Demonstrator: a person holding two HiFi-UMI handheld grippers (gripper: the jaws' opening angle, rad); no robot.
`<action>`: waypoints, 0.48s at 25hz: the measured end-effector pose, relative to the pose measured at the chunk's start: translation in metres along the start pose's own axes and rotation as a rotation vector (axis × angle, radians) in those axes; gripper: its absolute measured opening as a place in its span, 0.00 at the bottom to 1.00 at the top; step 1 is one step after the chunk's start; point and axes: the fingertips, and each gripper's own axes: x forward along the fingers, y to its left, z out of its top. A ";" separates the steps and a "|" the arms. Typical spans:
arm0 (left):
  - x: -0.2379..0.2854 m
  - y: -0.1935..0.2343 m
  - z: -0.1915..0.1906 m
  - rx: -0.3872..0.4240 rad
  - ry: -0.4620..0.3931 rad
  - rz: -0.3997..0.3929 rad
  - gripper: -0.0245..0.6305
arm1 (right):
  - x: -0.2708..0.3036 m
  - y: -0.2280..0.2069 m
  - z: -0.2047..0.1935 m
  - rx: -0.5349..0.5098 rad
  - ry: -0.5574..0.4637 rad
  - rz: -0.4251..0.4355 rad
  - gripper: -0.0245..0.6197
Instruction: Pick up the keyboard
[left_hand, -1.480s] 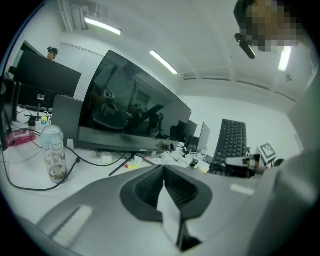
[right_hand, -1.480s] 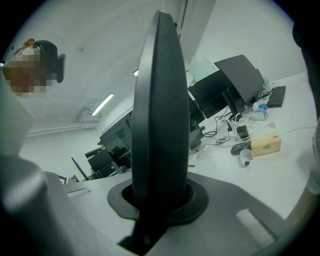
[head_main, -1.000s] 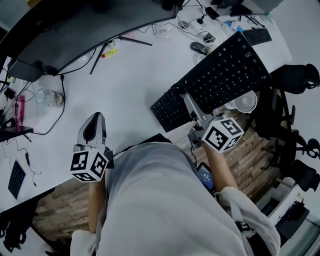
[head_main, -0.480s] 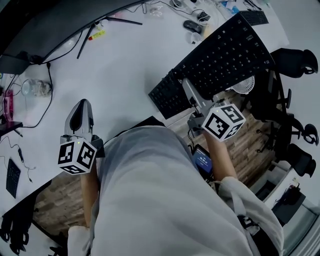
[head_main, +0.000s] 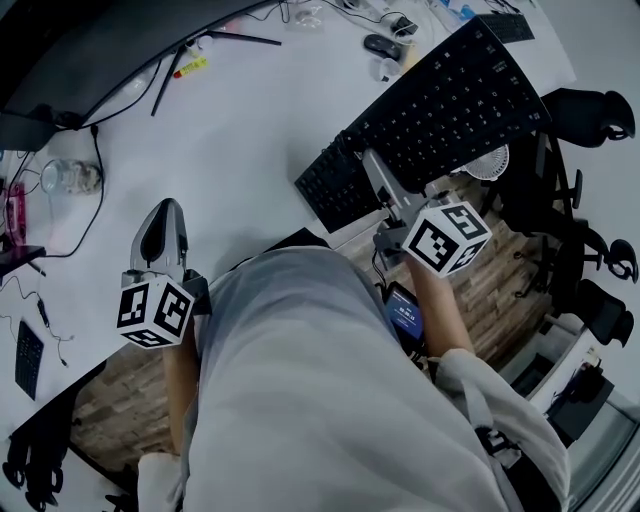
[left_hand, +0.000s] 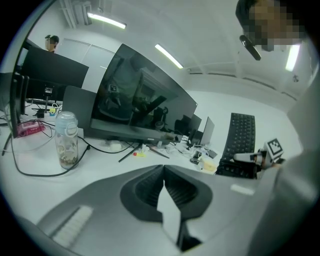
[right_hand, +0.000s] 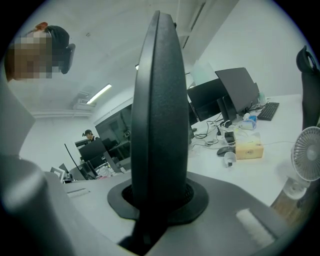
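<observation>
A black keyboard (head_main: 440, 110) hangs tilted above the white desk's (head_main: 260, 150) right front edge, its far end raised. My right gripper (head_main: 383, 188) is shut on the keyboard's near long edge. In the right gripper view the keyboard (right_hand: 160, 115) stands edge-on between the jaws and hides the desk behind it. My left gripper (head_main: 165, 215) rests low over the desk's front left, shut and holding nothing. The left gripper (left_hand: 163, 170) view shows the jaws met, with the keyboard (left_hand: 241, 142) standing up at the far right.
A wide curved monitor (head_main: 90, 50) spans the back of the desk, with cables and a clear jar (head_main: 65, 177) at left. A mouse (head_main: 378, 44) and clutter lie behind the keyboard. A small white fan (head_main: 488, 162) and office chairs (head_main: 590, 110) stand at the right.
The head view has shifted a little. The keyboard stays gripped and tilted in about the same place, and both grippers have hardly moved.
</observation>
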 end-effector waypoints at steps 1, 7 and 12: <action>0.000 0.001 0.001 0.001 0.000 0.000 0.04 | 0.000 0.000 0.000 0.005 -0.001 -0.003 0.14; 0.001 0.002 -0.006 -0.001 0.008 0.002 0.04 | 0.000 -0.008 -0.010 0.056 0.004 -0.003 0.14; 0.000 0.003 0.002 0.002 0.007 -0.004 0.04 | 0.001 -0.003 -0.004 0.059 0.000 -0.002 0.14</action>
